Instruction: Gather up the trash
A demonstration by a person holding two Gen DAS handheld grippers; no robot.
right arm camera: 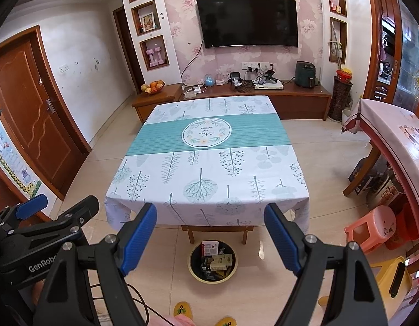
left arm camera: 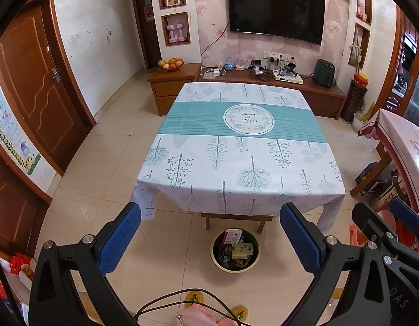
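A round bin (left arm camera: 235, 267) (right arm camera: 212, 278) with a yellow rim stands on the floor in front of the low table (left arm camera: 236, 149) (right arm camera: 204, 163). It holds boxes and wrappers (left arm camera: 238, 248) (right arm camera: 217, 260). The table wears a white and teal leaf-print cloth with nothing on it. My left gripper (left arm camera: 209, 216) hangs open above the bin, nothing between its blue pads. My right gripper (right arm camera: 210, 217) is open too, its blue pads wide apart and bare, just to the right of the left one. Each gripper shows at the edge of the other's view.
A second table (right arm camera: 394, 135) with a pink cloth stands at the right, with a pink stool (right arm camera: 372, 225) and a yellow stool (right arm camera: 391, 274) by it. A TV cabinet (right arm camera: 263, 92) runs along the far wall. A cable (left arm camera: 182, 298) and slippered feet (right arm camera: 182, 309) are below me.
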